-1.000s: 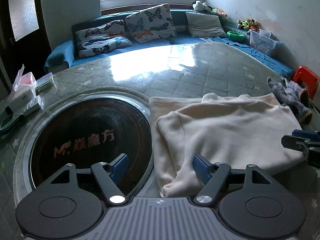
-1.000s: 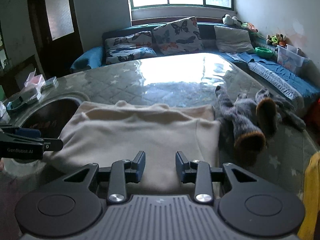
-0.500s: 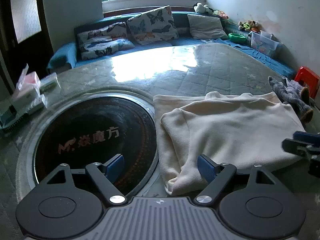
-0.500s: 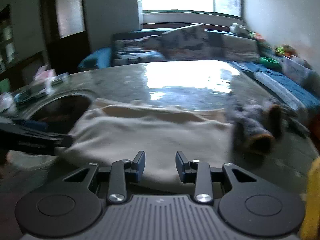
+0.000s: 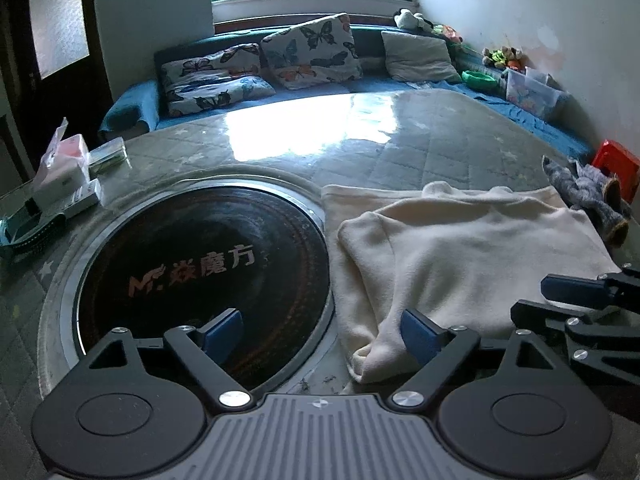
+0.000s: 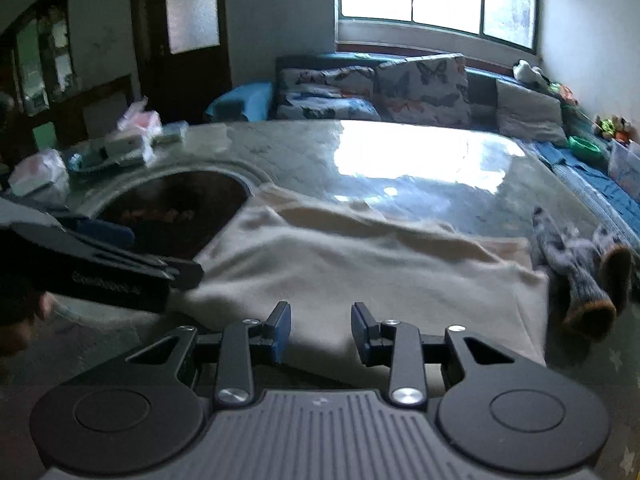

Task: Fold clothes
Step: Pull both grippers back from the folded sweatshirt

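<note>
Cream garment (image 5: 460, 256) lies lengthwise across both parted, empty claws: left claw (image 5: 322, 334) off its left end (right claw (image 6: 320, 330) mid-hem).

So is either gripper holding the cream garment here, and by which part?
Nothing is held: left gripper and right gripper are both open, at the cream garment's near edge.

The cream garment (image 5: 460, 256) looks soft, matt fleece. It lies on a quilted table cover (image 5: 420, 152) under glossy clear film, beside a shiny dark glass disc (image 5: 200, 264) rimmed in metal.
</note>
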Demonstrator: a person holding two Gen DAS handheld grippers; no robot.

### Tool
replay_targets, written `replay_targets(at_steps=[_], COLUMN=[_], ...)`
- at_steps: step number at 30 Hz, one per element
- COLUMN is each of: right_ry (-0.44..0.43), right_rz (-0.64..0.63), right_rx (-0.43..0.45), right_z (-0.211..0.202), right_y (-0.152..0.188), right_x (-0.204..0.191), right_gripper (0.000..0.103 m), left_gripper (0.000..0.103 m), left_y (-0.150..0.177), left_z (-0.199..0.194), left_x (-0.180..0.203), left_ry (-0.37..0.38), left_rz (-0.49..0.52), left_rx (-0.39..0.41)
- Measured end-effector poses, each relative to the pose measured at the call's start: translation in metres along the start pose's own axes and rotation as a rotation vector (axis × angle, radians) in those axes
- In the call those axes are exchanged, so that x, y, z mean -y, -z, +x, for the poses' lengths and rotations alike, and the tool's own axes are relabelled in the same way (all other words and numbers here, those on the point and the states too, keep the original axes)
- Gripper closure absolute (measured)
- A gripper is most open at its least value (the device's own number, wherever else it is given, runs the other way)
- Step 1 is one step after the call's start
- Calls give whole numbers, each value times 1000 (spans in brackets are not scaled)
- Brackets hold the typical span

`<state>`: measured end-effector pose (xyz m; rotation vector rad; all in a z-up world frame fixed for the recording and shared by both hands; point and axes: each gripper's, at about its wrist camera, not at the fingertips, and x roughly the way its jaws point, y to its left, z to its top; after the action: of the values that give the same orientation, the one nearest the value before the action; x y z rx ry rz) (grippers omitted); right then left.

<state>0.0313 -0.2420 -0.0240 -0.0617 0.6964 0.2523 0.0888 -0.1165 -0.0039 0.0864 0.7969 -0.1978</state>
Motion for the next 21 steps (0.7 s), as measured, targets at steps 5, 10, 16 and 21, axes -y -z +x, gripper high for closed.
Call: replay_targets(at_steps=[5, 10, 16, 21], right_ry=[-25, -25, -8, 0], right_rz=[-35, -32, -23, -15], right_rx=[-26, -13, 2, -2], right_z=[16, 10, 1, -7], right_y=[-2, -3, -1, 5], right_x=[-14, -17, -22, -29], right_gripper=[70, 64, 44, 33], left_gripper=[14, 12, 9, 4], left_y=[2, 6, 13, 20], left_z=[-2, -6, -17, -28], left_x=[-6, -15, -20, -23], left_ry=[-26, -40, -38, -36], left_rz=[-3, -5, -19, -18], left_rx=[-7, -7, -5, 4])
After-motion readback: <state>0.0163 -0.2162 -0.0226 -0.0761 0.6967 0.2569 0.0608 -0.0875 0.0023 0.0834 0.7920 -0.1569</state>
